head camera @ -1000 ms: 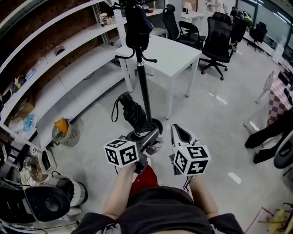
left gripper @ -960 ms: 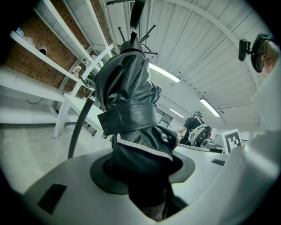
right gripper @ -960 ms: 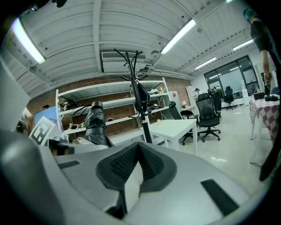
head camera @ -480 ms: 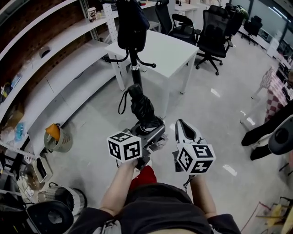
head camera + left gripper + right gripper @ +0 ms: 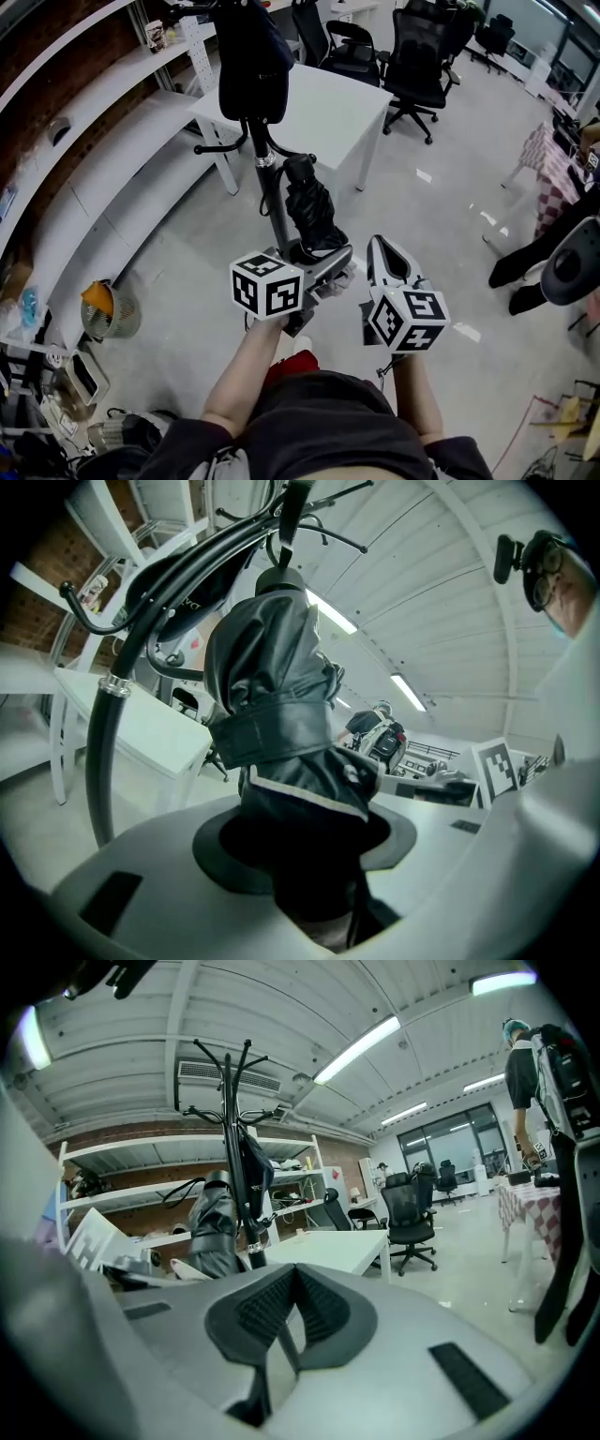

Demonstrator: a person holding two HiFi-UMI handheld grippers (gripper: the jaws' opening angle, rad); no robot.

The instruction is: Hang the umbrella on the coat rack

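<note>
The folded black umbrella [image 5: 313, 212] stands upright out of my left gripper [image 5: 328, 266], which is shut on its lower end. In the left gripper view the umbrella [image 5: 279, 714] fills the middle, rising from between the jaws of the left gripper [image 5: 302, 860]. The coat rack [image 5: 270, 192] is a black pole just left of the umbrella, with a black bag [image 5: 247, 64] hanging on it; its curved hooks [image 5: 141, 583] arch beside the umbrella. My right gripper [image 5: 379, 247] is to the right, shut with nothing in it [image 5: 289, 1314]. It looks at the rack [image 5: 232, 1147] and the umbrella [image 5: 214, 1232].
A white table [image 5: 323, 108] stands just behind the rack, with black office chairs [image 5: 412, 66] beyond. Long white shelves [image 5: 103, 150] run along the left wall. A small fan [image 5: 103, 311] sits on the floor at left. A person's dark legs [image 5: 539, 253] are at the right.
Both grippers have moved forward toward the coat rack, the left one carrying the umbrella. The umbrella has gone from left of the pole to just right of it.
</note>
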